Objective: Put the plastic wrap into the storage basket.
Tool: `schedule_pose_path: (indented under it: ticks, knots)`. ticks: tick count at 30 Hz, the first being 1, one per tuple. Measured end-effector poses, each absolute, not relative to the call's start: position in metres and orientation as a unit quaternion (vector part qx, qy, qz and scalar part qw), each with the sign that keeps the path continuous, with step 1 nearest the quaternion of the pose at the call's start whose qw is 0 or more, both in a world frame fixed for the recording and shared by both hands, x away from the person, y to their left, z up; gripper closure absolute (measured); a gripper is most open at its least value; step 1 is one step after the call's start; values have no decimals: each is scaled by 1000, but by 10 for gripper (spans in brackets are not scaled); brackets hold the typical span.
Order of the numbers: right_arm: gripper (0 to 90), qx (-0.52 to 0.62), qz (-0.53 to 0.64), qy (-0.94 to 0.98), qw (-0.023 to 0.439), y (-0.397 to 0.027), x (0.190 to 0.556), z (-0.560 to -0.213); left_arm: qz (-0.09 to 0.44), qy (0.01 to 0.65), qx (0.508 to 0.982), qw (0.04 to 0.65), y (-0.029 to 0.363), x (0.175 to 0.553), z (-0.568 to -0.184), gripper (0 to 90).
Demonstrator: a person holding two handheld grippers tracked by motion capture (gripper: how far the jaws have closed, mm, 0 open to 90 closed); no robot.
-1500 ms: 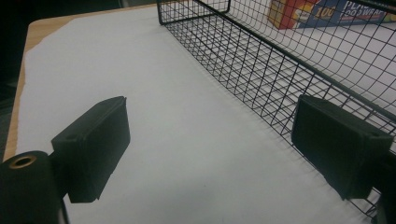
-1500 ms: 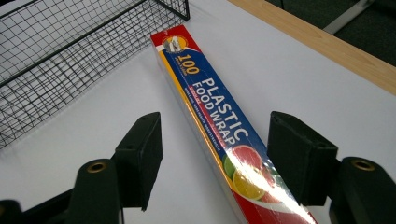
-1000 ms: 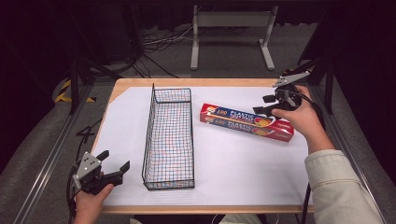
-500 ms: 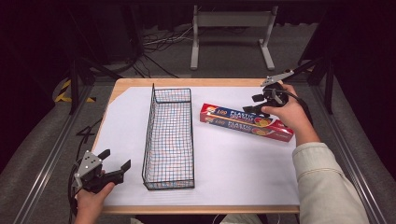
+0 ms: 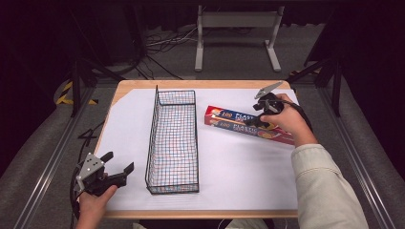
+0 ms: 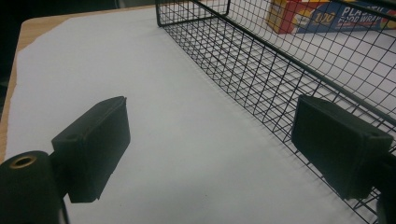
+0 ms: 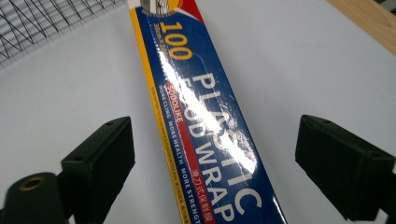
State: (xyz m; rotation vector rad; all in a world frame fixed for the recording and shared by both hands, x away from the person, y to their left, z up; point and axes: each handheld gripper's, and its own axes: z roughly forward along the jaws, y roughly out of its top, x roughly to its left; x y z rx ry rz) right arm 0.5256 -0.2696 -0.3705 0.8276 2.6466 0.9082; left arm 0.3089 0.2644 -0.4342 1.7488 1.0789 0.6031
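Observation:
A long red and blue plastic food wrap box (image 5: 234, 121) lies flat on the white sheet, right of the black wire basket (image 5: 155, 138). My right gripper (image 5: 260, 121) hovers low over the box's middle. In the right gripper view the right gripper (image 7: 215, 140) straddles the box (image 7: 201, 107); its jaws have just been opening, and both pads stand clear of the box's sides. My left gripper (image 5: 117, 162) rests open at the near left corner, beside the basket's near end. In the left gripper view the left gripper (image 6: 210, 121) has only paper between its jaws.
The white sheet (image 5: 239, 167) covers most of the wooden table (image 5: 200, 84). The basket (image 6: 261, 60) runs lengthwise away from me, and the box (image 6: 317, 14) shows through its mesh. A metal stand (image 5: 236, 28) and cables lie on the floor beyond the table.
My right hand has come down and to the left over the box, and its jaws have spread wider. The left hand, basket and box have stayed put.

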Motion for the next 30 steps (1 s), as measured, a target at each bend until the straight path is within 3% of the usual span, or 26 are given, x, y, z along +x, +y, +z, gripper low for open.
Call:
schedule_pose_path:
  ticks: [20,30]
  knots:
    - [93,270,199,940,64,-262,538,-411,241,446,717,479,266,308,-436,124]
    - [200,242,175,953,55,-255,542,-410,238,449,717,477,267,309,-437,125]
